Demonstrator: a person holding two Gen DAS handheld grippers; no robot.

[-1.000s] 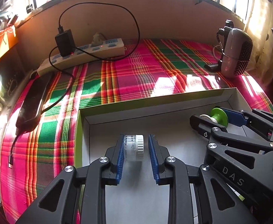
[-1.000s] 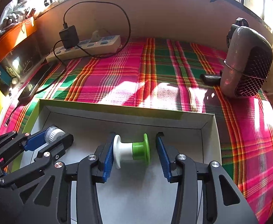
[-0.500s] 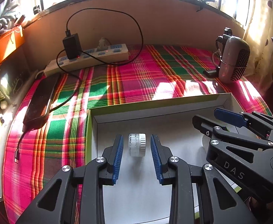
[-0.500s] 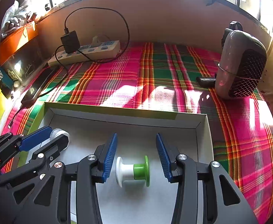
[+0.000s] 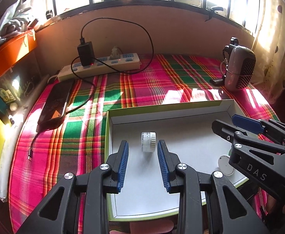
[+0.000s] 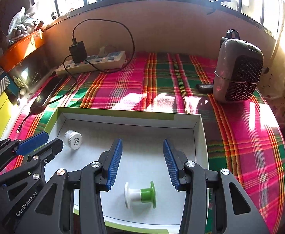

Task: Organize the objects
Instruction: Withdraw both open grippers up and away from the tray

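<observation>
both claws wide and empty above the white tray, its two items lying loose inside.

left gripper [image 5: 143,162] hangs spread over the small white jar [image 5: 148,142], apart from it; right gripper [image 6: 142,161] is spread above the green-and-white spool [image 6: 140,195] on the tray [image 6: 200,136] floor. good form likely means lifting each claw straight up, clear of both items and the tray wall.

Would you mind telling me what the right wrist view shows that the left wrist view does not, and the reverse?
Only the right wrist view shows the whole green-and-white spool, lying in the tray below the open right gripper. Only the left wrist view shows the full phone on the cloth. Both show the white tray, the small white jar on its side, the open left gripper, the power strip and the grey speaker.
</observation>
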